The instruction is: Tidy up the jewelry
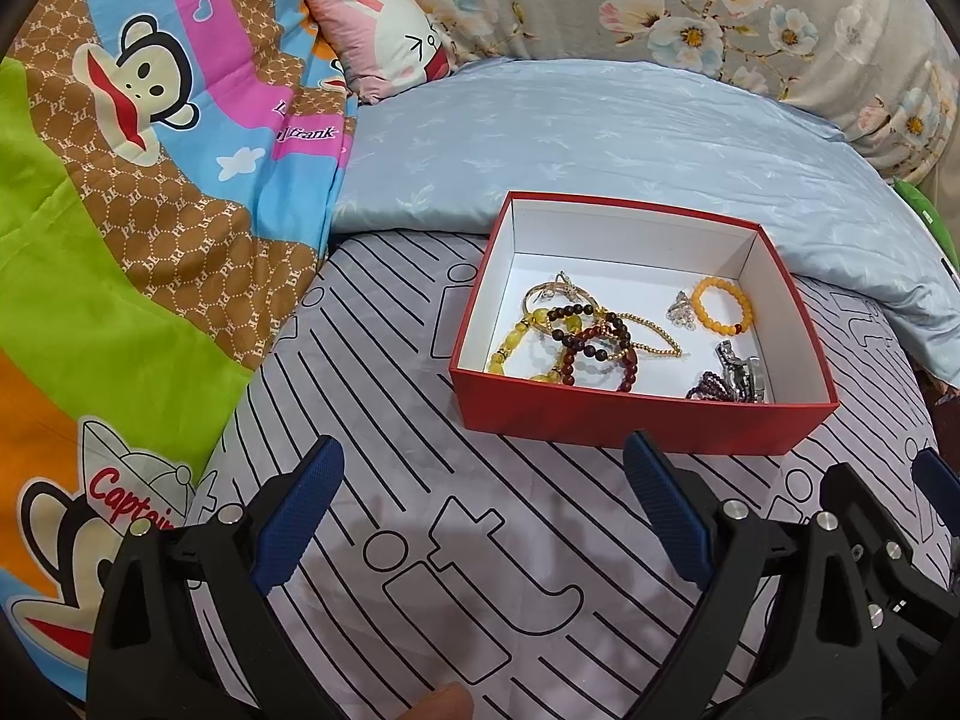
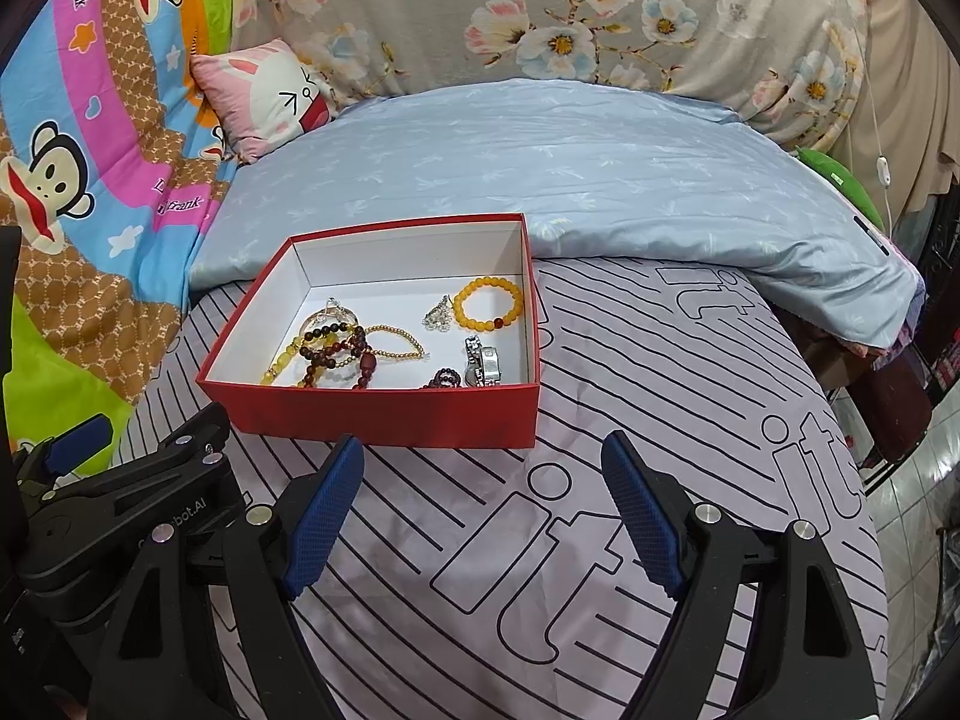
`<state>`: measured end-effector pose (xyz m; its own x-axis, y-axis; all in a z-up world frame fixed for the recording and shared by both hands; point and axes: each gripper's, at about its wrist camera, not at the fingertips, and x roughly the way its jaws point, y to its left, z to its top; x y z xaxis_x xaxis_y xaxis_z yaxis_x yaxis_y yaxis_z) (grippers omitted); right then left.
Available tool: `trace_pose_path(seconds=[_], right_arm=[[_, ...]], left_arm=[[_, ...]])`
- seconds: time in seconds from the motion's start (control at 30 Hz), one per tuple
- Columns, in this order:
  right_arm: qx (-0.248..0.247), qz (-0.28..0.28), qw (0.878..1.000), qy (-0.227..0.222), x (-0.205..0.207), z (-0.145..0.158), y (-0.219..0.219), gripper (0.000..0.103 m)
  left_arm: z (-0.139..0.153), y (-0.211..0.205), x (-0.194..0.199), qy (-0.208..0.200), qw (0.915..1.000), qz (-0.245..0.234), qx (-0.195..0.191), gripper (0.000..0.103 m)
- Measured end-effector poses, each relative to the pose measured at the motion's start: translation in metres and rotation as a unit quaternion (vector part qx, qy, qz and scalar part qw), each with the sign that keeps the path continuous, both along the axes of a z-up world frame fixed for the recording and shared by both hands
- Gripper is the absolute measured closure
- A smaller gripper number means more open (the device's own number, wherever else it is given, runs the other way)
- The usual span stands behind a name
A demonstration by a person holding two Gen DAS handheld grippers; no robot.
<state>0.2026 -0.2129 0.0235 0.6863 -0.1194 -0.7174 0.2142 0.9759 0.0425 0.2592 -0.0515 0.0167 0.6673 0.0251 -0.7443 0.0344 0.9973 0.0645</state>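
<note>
A red box [image 1: 636, 417] with a white inside sits on the striped bedsheet; it also shows in the right wrist view [image 2: 384, 414]. Inside lie an orange bead bracelet [image 1: 722, 306] [image 2: 492, 302], a tangle of yellow and dark red bead bracelets [image 1: 570, 342] [image 2: 333, 354], a thin gold chain [image 1: 651, 339], a silver charm [image 1: 681, 307] [image 2: 439, 313], a silver watch [image 1: 744, 375] [image 2: 483, 363] and a dark purple bead bracelet [image 1: 711, 387]. My left gripper [image 1: 486, 516] is open and empty, short of the box. My right gripper [image 2: 483, 516] is open and empty, short of the box's right front corner.
A light blue pillow [image 1: 600, 138] [image 2: 570, 168] lies behind the box. A colourful monkey-print quilt [image 1: 120, 192] is heaped at the left, a small pink cushion [image 1: 384, 42] and floral bedding [image 1: 690, 6] at the back. The bed's right edge drops to a tiled floor [image 2: 918, 510].
</note>
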Motion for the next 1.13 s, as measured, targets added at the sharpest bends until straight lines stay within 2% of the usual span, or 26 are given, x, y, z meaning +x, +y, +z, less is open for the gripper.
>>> trace_pose_path(seconds=[0.77, 1.13], right_arm=[[-0.002, 0.0, 1.0, 0.001, 0.003, -0.0002, -0.0024, 0.023], [0.002, -0.005, 1.0, 0.003, 0.0042, -0.0023, -0.0056, 0.023]], left_arm=[[0.0022, -0.0056, 0.0012, -0.015, 0.9997, -0.003, 0.016, 0.011], [0.0009, -0.0083, 0.0024, -0.011, 0.9998, -0.01, 0.013, 0.011]])
